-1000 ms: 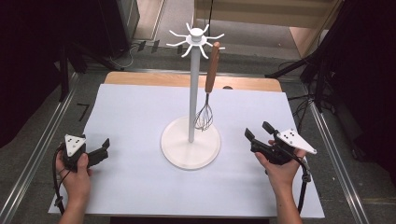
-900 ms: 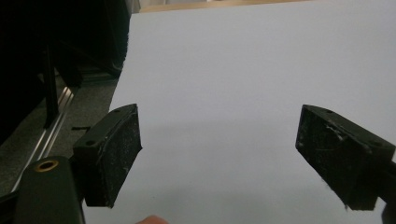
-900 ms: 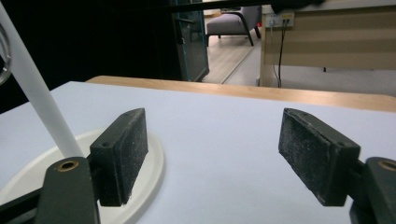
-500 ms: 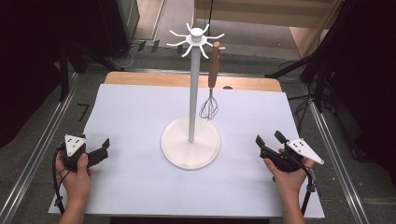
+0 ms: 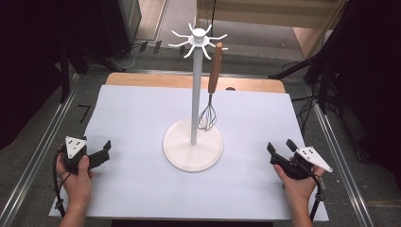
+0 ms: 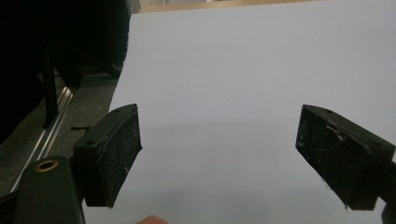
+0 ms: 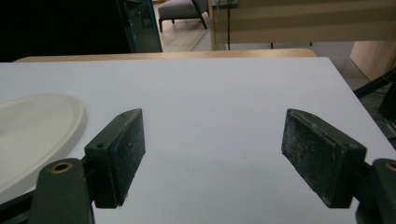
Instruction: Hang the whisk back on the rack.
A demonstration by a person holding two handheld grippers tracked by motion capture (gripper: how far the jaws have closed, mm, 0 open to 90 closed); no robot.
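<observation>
A white rack (image 5: pixel 193 118), a tall pole on a round base with curved hooks fanning from its top, stands near the middle of the bench (image 5: pixel 142 189), a little toward the far edge. A whisk (image 5: pixel 211 90) with a brown wooden handle hangs from one of the hooks on the pole's right side, handle up and wire head down, the wires just above the base and close beside the pole. The bench carries a white sheet, with a strip of bare wood showing along its far edge. The left tongs (image 5: pixel 105 150) sit near the near-left corner, gripped by the person's left hand (image 5: pixel 75 177), their jaws spread and pointing toward the middle of the bench; in the left gripper view the tongs (image 6: pixel 219 154) stand wide apart over bare white sheet with nothing between them. The right tongs (image 5: pixel 279 147) sit near the near-right corner in the right hand (image 5: pixel 298 182), jaws likewise spread and aimed toward the far edge. In the right gripper view the tongs (image 7: pixel 212 156) gape over empty sheet, and the rim of the rack's round base (image 7: pixel 32 130) shows at the left.
</observation>
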